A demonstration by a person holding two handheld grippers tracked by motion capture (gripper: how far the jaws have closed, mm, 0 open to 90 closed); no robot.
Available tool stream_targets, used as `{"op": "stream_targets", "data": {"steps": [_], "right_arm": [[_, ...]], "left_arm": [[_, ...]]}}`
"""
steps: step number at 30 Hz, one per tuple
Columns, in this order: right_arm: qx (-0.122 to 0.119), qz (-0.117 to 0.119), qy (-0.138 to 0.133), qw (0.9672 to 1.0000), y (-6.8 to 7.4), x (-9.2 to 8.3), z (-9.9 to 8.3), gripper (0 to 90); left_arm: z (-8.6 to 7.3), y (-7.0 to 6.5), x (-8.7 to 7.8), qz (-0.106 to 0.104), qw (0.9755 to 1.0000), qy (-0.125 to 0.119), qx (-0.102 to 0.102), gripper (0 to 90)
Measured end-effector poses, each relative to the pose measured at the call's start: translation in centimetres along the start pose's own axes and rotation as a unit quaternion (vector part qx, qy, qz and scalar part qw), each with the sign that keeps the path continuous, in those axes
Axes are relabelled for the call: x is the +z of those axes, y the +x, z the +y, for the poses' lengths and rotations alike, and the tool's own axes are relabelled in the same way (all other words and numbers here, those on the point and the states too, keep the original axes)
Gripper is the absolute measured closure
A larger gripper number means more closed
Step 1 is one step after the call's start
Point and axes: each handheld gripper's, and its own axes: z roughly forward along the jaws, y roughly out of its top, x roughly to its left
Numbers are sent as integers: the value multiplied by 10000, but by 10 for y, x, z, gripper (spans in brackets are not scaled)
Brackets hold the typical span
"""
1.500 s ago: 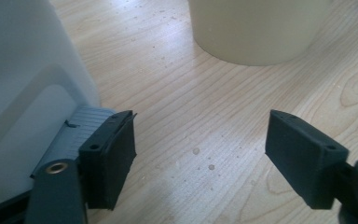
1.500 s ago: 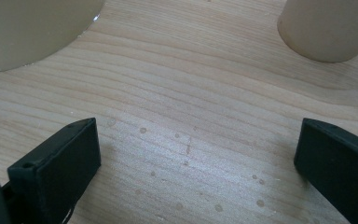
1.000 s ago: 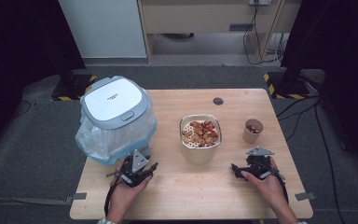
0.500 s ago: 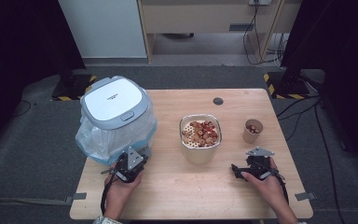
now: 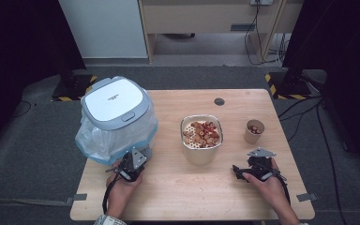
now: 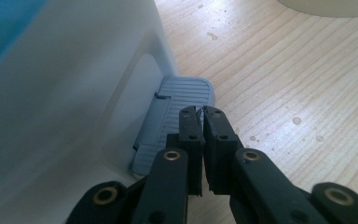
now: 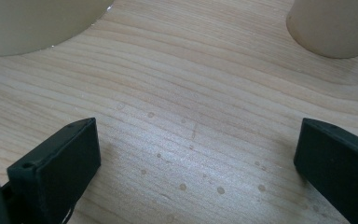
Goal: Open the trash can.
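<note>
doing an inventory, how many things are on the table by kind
pedal bin with a bag: 1
tub of nuts: 1
paper cup: 1
handheld grippers: 2, left gripper shut over the bin's pedal, right gripper open
total: 5

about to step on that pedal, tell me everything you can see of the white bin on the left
The pedal bin stands upright at the table's left rear. It looks like plastic, with a white lid, shut, in a grey-blue rim, and a translucent bag bulging over its sides. A ribbed grey foot pedal juts out at its base; the left gripper, jaws shut and empty, hovers just over it.
</note>
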Motion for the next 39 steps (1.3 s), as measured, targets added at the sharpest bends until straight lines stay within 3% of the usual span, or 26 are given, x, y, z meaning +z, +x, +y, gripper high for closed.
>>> {"op": "stream_targets", "data": {"steps": [7,12,19,39], "right_arm": [[3,0,-8,10000,0,0,0,8],[7,8,-3,10000,0,0,0,8],[6,9,-2,10000,0,0,0,8],[-9,12,-5,10000,0,0,0,8]], "left_arm": [[0,-1,2,67,10000,-14,60,827],[1,0,-2,161,9997,-176,53,839],[-1,3,3,196,9998,-43,15,860],[-6,-2,7,278,9996,-47,-75,894]]}}
